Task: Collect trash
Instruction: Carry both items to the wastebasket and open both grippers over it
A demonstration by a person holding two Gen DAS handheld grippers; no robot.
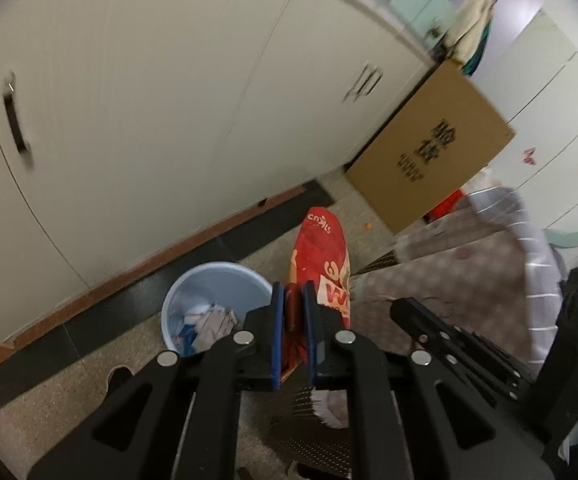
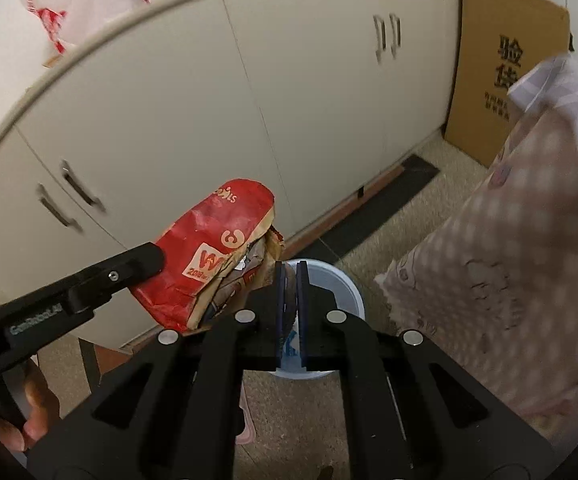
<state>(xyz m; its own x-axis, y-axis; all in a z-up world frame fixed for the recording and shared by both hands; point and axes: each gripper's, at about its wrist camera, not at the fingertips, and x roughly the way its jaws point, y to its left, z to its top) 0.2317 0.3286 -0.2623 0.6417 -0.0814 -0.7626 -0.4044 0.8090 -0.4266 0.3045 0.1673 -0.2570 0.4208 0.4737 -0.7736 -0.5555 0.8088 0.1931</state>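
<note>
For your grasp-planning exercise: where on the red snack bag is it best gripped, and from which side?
Grip the red snack bag at its flattened lower end, as the left gripper does, closing across the thin faces. The bag is flat and crumpled, so pinching the faces holds firmly. The torn, open edge looks loose. The blue bin sits below.

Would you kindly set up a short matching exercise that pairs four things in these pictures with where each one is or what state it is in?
Things:
1. red snack bag
2. blue bin
3. cardboard box
4. right gripper

States or places:
A. leaning against the cabinets
B. on the floor with crumpled trash inside
C. clamped in the left gripper
D. nearly closed, apparently holding nothing, over the bin

Pairs: 1-C, 2-B, 3-A, 4-D
</note>
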